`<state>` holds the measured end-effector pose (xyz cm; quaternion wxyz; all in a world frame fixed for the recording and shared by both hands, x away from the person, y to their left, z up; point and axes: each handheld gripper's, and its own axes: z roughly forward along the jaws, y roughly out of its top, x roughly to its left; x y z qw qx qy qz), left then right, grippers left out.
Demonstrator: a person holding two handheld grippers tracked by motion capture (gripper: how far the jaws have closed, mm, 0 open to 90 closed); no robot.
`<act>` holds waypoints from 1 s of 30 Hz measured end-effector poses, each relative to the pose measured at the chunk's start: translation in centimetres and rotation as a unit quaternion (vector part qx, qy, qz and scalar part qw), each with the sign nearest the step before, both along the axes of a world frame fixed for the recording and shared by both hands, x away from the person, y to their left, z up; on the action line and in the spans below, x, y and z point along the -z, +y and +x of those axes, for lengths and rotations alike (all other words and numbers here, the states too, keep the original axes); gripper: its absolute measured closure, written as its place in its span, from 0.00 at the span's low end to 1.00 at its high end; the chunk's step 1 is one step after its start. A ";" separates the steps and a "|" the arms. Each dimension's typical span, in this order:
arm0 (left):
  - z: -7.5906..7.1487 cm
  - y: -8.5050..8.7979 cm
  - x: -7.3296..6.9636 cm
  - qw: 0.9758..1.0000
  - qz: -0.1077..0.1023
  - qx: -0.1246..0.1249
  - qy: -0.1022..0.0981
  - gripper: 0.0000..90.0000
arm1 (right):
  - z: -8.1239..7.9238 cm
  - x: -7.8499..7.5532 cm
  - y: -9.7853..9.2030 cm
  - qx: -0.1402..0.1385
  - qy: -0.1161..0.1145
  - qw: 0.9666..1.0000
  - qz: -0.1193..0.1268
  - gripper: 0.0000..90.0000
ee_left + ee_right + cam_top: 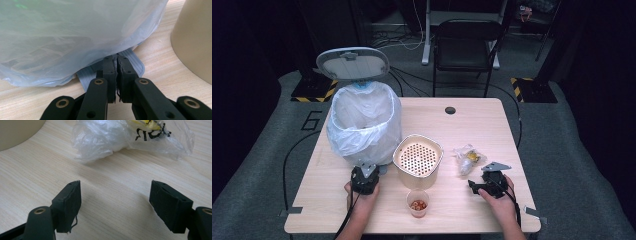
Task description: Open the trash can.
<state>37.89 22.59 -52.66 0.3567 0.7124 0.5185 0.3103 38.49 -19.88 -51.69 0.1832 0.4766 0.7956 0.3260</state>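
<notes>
Black jaws on the left gripper are pressed together with nothing between them, their tips resting on the grey pedal that pokes out from under the lined bin just ahead. The bin's lid stands tipped up, so I judge the pedal is being pressed to hold it open.

The right gripper hovers with jaws spread wide over bare table, and the crumpled plastic wrapper lies just ahead of them, untouched. Its next move, as I read it, calls for advancing and closing on that wrapper.

From above I also see a perforated beige container between the two grippers and a small cup nearer the person; the left gripper view gives the pedal contact.
</notes>
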 end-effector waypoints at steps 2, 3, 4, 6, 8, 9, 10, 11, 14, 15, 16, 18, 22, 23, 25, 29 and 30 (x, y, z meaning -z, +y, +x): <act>0.0 0.2 0.0 1.000 -0.004 0.002 0.004 0.95 | 0.0 -0.1 -0.1 -0.006 -0.004 1.000 -0.004 0.27; 0.1 0.2 0.0 1.000 -0.006 0.001 0.001 0.95 | -0.1 -0.2 -0.1 -0.005 -0.003 1.000 -0.004 0.27; 0.0 0.1 0.0 1.000 -0.005 0.002 0.001 0.95 | -0.1 -0.3 0.0 0.000 -0.002 1.000 0.003 0.27; 0.0 0.0 0.0 1.000 0.000 0.001 -0.001 0.95 | -0.2 -0.6 0.1 -0.005 -0.008 1.000 -0.003 0.27; 0.0 0.0 0.0 1.000 0.000 0.003 -0.001 0.95 | -0.2 -0.8 0.1 -0.007 -0.011 1.000 -0.003 0.26; 0.0 0.1 -0.1 1.000 0.001 0.006 0.006 0.95 | -0.2 -0.9 0.3 -0.005 -0.011 1.000 -0.001 0.26; 0.0 0.1 -0.1 1.000 -0.001 0.005 0.006 0.95 | -0.2 -1.0 0.3 -0.006 -0.013 1.000 -0.001 0.26; 0.0 0.1 0.0 1.000 -0.001 0.003 0.002 0.95 | -0.2 -1.1 0.5 -0.004 -0.015 1.000 0.003 0.26; 0.0 0.1 0.0 1.000 -0.001 0.003 0.002 0.95 | -0.2 -1.3 0.6 -0.010 -0.020 1.000 -0.003 0.25; 0.0 0.1 -0.1 1.000 -0.001 0.005 0.004 0.95 | -0.3 -1.4 0.7 -0.008 -0.020 1.000 0.000 0.25; 0.0 0.1 -0.1 1.000 0.000 0.005 0.006 0.95 | -0.3 -1.4 0.7 -0.011 -0.023 1.000 -0.002 0.25; 0.0 0.0 0.0 1.000 0.001 0.002 -0.001 0.95 | -0.3 -1.4 0.9 -0.011 -0.024 1.000 -0.004 0.24; 0.0 0.1 0.0 1.000 0.000 0.004 0.002 0.95 | -0.5 -1.7 1.0 -0.009 -0.021 1.000 -0.001 0.23; 0.1 0.1 0.0 1.000 -0.003 0.004 0.001 0.95 | -0.4 -1.9 0.9 -0.009 -0.024 1.000 -0.007 0.20; 0.1 0.1 0.0 1.000 -0.004 0.003 0.000 0.95 | -0.4 -2.1 0.8 -0.007 -0.026 1.000 -0.009 0.17; 0.0 0.1 0.0 1.000 0.000 0.003 0.001 0.95 | -0.5 -3.8 1.0 0.010 -0.038 0.999 0.011 0.14; 0.0 0.1 0.0 1.000 0.000 0.004 0.001 0.95 | -0.5 -3.8 1.0 0.010 -0.038 0.999 0.011 0.14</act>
